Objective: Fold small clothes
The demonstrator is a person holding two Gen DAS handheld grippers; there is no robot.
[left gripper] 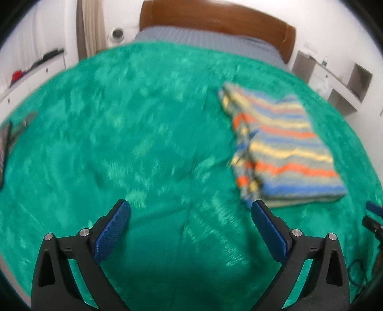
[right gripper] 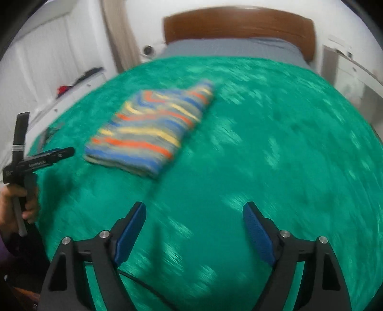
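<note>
A striped garment, in blue, orange, yellow and grey bands, lies folded into a thick rectangle on the green fuzzy blanket. In the left wrist view it lies ahead and to the right of my left gripper, which is open and empty above the blanket. In the right wrist view the garment lies ahead and to the left of my right gripper, also open and empty. Both views are motion-blurred. The left gripper's body shows at the left edge, held by a hand.
The blanket covers a bed with a wooden headboard and grey sheet at the far end. White cabinets line the left wall, white shelves the right. A dark flat object lies at the blanket's left edge. A cable runs near my right gripper.
</note>
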